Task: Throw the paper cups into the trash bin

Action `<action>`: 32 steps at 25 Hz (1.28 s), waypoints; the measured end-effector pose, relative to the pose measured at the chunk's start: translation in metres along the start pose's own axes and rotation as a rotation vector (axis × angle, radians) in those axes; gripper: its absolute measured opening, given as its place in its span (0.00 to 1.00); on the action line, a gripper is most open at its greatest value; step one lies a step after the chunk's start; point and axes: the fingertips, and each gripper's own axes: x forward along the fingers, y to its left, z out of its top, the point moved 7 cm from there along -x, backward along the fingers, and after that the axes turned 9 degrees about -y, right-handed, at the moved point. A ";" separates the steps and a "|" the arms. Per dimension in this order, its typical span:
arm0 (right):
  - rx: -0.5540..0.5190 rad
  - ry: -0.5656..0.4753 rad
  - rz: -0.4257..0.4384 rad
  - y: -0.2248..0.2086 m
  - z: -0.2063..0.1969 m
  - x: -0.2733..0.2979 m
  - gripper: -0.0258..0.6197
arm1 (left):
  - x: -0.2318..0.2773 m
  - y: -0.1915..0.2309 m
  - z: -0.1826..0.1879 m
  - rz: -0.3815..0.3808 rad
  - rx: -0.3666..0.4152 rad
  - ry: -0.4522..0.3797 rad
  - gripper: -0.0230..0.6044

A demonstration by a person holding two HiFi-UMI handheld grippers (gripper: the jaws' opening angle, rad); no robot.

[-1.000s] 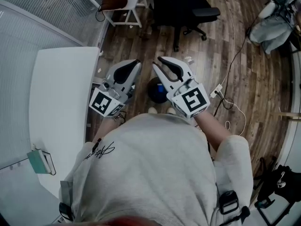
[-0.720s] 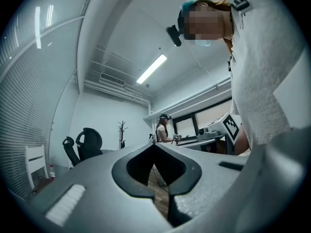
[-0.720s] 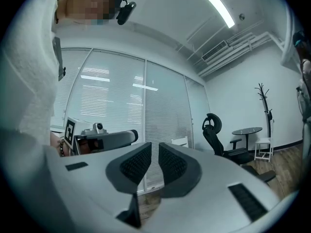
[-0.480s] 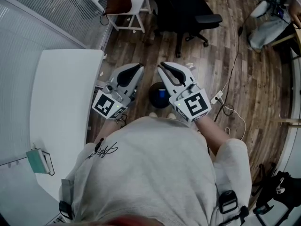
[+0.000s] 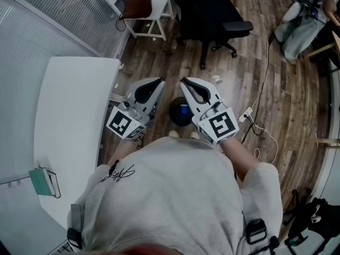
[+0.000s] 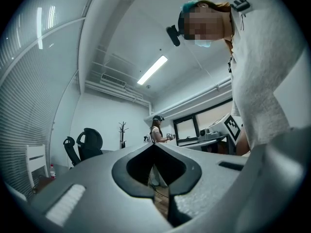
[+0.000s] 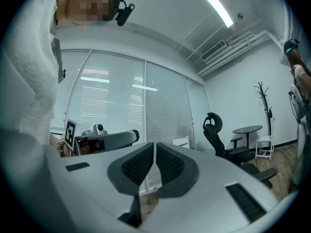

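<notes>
1. Both pairs of jaws are clenched on nothing. The tips of your left gripper (image 6: 154, 145) meet with only air behind them. The jaws of your right gripper (image 7: 154, 144) have just been closing and now stand together with no cup between them.
2. The trash bin (image 5: 173, 115) sits on the floor below the jaws, under the gap between the two grippers. Something blue lies in it, but I cannot tell what it is. No paper cup shows in any view, so the likeliest slip is that you act over the bin empty-handed.
3. The edge of the white table (image 5: 69, 116) runs just outboard of the left jaws. A sideways sweep that way would probably strike it.
4. A power strip (image 5: 245, 115) and its cable lie on the floor outboard of the right jaws. You could snag a foot on them if you step that way.
5. Ahead of both jaws the wooden floor is open as far as the office chair (image 5: 210, 15), which is well apart. That looks like your freest room.
</notes>
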 end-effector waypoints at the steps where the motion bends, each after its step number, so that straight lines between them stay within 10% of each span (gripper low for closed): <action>1: -0.002 0.001 0.001 0.001 0.000 -0.001 0.08 | -0.001 -0.001 0.000 0.001 -0.001 0.001 0.04; 32: -0.013 0.026 0.018 0.010 -0.005 -0.005 0.06 | -0.008 -0.003 -0.009 0.004 -0.017 0.019 0.04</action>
